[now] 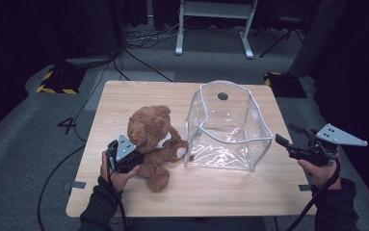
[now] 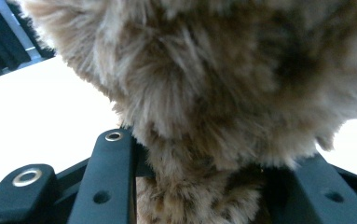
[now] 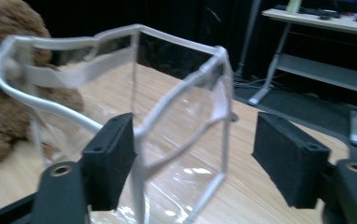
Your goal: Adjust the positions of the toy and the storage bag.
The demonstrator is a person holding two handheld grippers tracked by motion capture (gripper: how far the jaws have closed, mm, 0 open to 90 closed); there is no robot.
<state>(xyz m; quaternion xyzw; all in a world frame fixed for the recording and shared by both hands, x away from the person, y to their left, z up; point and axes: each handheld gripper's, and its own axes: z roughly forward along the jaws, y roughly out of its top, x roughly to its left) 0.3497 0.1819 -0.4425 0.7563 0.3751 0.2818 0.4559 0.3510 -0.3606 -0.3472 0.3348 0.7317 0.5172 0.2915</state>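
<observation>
Teddy bear pinched at lower left, clear bag standing free at centre.

At the bottom edge of the high view, two dark-sleeved forearms came in. The left gripper (image 1: 133, 155), in the lower left, was clamped on the brown teddy bear (image 1: 152, 137); its own view showed fur (image 2: 199, 93) bulging between the two black jaws. The right gripper (image 1: 288, 137), at the lower right, stood off the table's edge with its jaws spread and nothing between them, just beside the clear plastic bag (image 1: 228, 126) but apart from it. The bag stood upright and open-topped on the wooden table (image 1: 138, 94), mid-frame, the bear touching its left wall. Beyond, at the top, lay grey floor and cables.
</observation>
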